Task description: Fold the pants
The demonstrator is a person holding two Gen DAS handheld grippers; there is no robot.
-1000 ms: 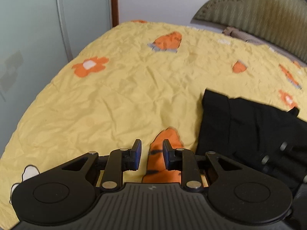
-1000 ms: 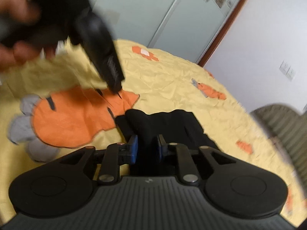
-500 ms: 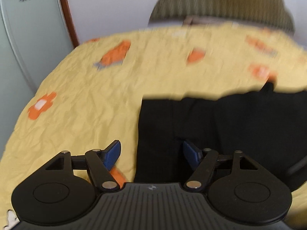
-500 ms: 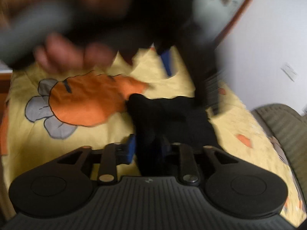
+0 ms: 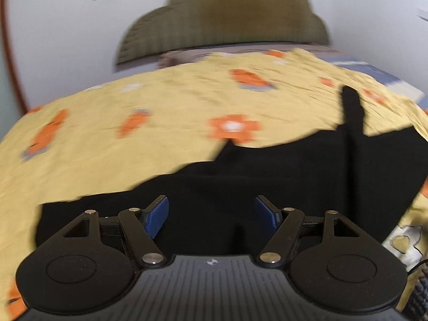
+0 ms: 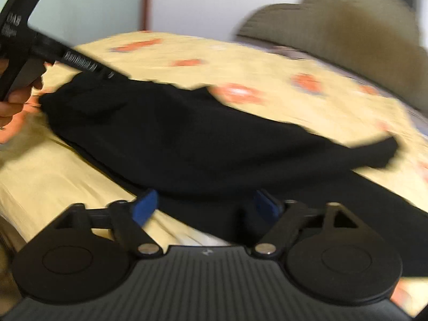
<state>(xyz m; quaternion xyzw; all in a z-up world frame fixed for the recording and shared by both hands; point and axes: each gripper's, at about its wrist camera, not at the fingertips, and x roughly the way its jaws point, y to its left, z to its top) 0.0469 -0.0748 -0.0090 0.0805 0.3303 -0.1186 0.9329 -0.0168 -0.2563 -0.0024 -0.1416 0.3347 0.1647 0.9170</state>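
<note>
L gripper [image 5: 211,216]: jaws spread wide, nothing clamped. 2 blue pads [image 5: 156,215] sit well apart w/ black pants [image 5: 267,182] filling the gap between and ahead of them. Can't tell if pads touch the fabric or hover just above it.

R gripper [image 6: 204,207]: also wide open, nothing gripped. L pad [image 6: 143,208] sits over yellow sheet, R pad over black fabric; a fold of the pants [image 6: 187,139] bulges just ahead of the tips.

Pants location: spread on the yellow bedspread [image 5: 120,155], directly ahead of both tools. In L wrist view the fabric runs from ahead-left of the tips out to the far right, w/ 1 narrow strip sticking up ahead-right. In R wrist view the pants lie as a long bunched mound from far ahead-left to ahead-right, lower layer flat under it toward the right.

R wrist view, far ahead-left: the L gripper's body [image 6: 29,40] visible from outside, held by a hand [image 6: 10,101], its tip end at the far-left end of the pants. Contact there too blurred to call.

Bedspread [image 6: 307,107]: yellow, orange flower/carrot prints. Olive headboard [image 5: 222,18] beyond the bed, ahead of L tips; same headboard [image 6: 347,26] ahead-right of R tips. Both views motion-blurred.
</note>
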